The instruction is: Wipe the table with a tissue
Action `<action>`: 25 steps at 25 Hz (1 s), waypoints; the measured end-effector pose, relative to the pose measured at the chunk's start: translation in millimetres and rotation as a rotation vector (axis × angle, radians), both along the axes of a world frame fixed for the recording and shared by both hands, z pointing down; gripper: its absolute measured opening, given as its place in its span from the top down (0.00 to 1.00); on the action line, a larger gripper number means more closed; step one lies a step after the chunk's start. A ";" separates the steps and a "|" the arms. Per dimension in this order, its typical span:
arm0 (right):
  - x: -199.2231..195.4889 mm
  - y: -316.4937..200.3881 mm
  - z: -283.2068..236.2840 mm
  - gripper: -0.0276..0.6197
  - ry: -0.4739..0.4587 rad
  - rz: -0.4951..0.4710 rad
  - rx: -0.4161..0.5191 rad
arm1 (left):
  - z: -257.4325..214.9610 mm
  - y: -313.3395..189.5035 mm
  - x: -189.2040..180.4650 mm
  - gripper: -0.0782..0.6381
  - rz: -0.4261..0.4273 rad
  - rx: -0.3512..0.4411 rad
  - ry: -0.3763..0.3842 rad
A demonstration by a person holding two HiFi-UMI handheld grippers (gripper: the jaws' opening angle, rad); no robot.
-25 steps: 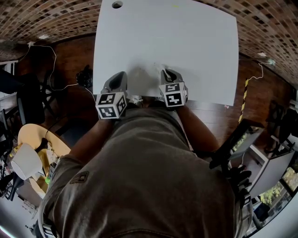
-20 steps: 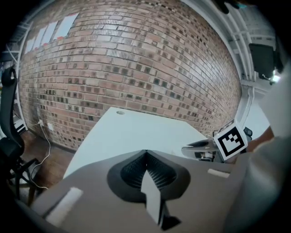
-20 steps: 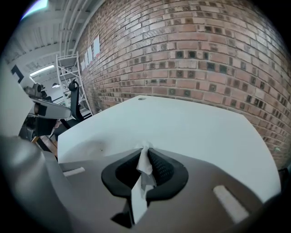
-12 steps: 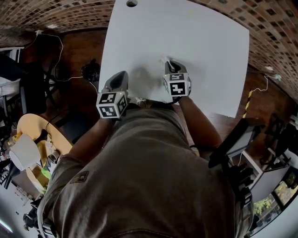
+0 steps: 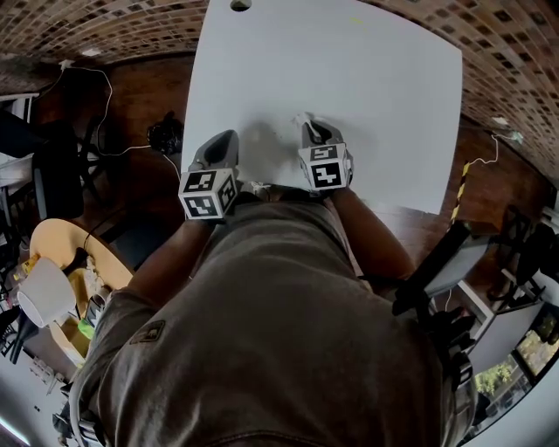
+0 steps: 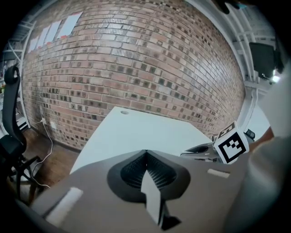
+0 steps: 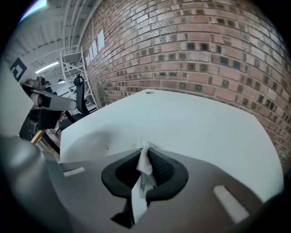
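Tissue (image 7: 144, 166): white, crumpled, pinched between the jaws of the right gripper (image 7: 145, 152). A twisted tuft pokes out past the jaw tips and a strip trails back between the pads. In the head view the tissue (image 5: 302, 120) shows as a small white scrap at the tip of the right gripper (image 5: 313, 131), down at the table (image 5: 367, 70) surface. Whether it actually presses on the top, cannot tell.

Right gripper: jaws clamped on the tissue, pointing away from the person, over the near part of the table (image 7: 200, 123). A few faint specks (image 7: 107, 146) lie on the top just left of the tuft.

Left gripper (image 5: 227, 141): jaws closed together, nothing between them, as its own view shows (image 6: 145, 154). It sits at the table's (image 6: 136, 129) near edge, beside the right gripper and a little apart from it, both pointing the same way. The right gripper (image 6: 207, 149) appears at the right of the left gripper view.

Table: white, rectangular, bare apart from the tissue. A round hole (image 5: 238, 5) sits near the far edge.

Surroundings: brick wall (image 7: 204, 54) behind the table, dark wood floor (image 5: 140, 96) with a thin cable (image 5: 106, 92), an office chair (image 6: 11, 136) off to the left. The person's grey-brown shirt (image 5: 279, 340) fills the lower head view.
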State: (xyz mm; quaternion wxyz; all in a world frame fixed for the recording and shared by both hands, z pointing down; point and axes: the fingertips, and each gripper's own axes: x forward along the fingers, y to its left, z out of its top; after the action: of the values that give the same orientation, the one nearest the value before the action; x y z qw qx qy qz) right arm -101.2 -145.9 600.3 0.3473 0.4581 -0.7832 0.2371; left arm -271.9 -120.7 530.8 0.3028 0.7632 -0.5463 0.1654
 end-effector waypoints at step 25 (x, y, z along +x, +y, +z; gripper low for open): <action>-31.5 9.2 -19.3 0.90 -0.037 -0.107 0.043 | 7.5 17.0 -5.2 0.89 -0.030 -0.004 0.001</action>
State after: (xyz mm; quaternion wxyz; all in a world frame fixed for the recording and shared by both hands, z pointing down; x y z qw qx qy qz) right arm -132.7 -136.7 581.0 0.3349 0.4183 -0.8178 0.2096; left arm -277.1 -103.6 538.3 0.3071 0.7544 -0.5573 0.1612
